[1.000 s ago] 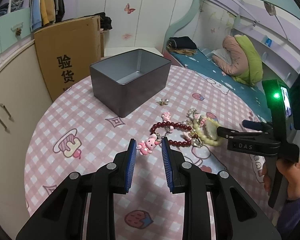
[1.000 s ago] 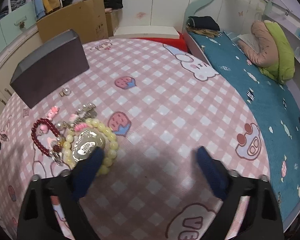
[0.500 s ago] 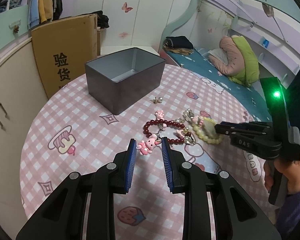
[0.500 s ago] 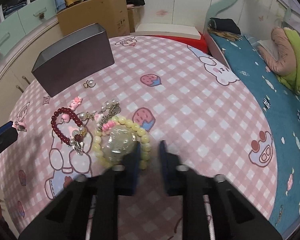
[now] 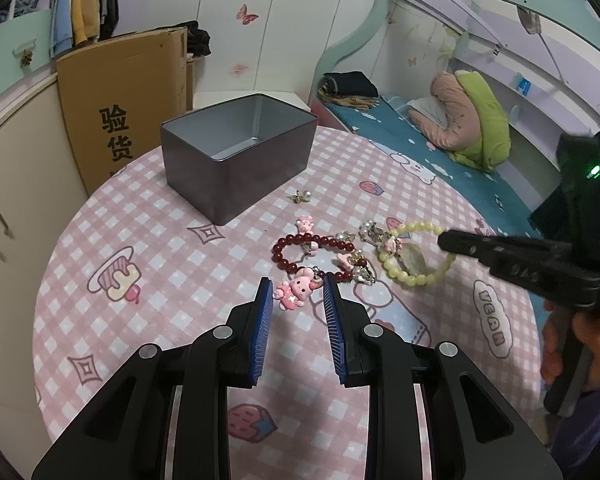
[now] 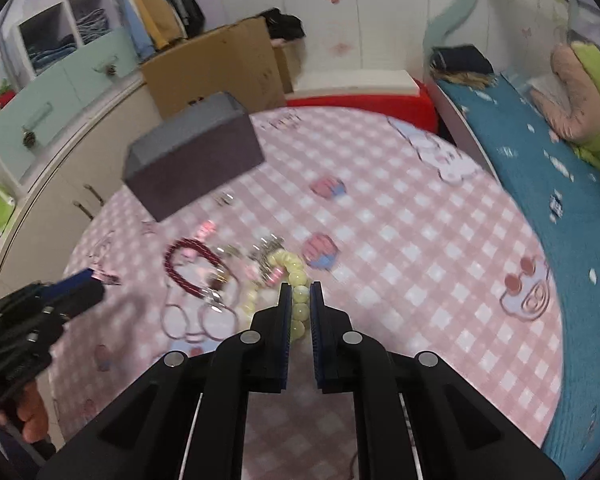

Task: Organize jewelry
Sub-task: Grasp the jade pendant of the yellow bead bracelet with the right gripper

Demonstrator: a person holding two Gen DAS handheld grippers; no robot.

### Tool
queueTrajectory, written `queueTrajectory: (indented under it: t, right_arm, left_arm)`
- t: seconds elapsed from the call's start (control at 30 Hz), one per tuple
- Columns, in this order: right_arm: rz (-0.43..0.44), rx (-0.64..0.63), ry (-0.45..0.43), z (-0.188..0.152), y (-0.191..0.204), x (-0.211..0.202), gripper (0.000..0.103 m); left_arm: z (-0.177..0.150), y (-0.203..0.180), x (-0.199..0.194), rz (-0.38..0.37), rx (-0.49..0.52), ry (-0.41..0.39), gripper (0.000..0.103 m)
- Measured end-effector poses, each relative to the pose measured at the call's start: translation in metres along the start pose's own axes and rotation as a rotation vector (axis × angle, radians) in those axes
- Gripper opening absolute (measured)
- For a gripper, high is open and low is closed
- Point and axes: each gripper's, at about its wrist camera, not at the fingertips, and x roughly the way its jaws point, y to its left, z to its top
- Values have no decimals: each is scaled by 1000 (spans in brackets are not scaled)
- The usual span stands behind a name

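Now that the right claw (image 6: 300,300) has snapped closed on the yellow bead bracelet (image 5: 414,278), it can go into the tin (image 5: 236,160); the left claw (image 5: 296,300) stays narrowly parted around the pink charm (image 5: 298,290).

The cardboard box (image 5: 124,92) at the far left carries two black Chinese characters, 验货, one above the other. The table (image 5: 440,216) cloth shows "VEAN" in a pink-outlined bubble at the near right.
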Motion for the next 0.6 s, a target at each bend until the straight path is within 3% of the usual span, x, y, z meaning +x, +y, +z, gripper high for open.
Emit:
queueTrajectory:
  t: [0.27, 0.6]
  right_arm:
    - [26, -48, -72, 19, 21, -24, 9]
    - [35, -1, -57, 17, 7, -25, 9]
  left_arm:
    - [0, 1, -1, -13, -5, 4, 26]
    - [-1, 0, -1, -39, -4, 7, 26]
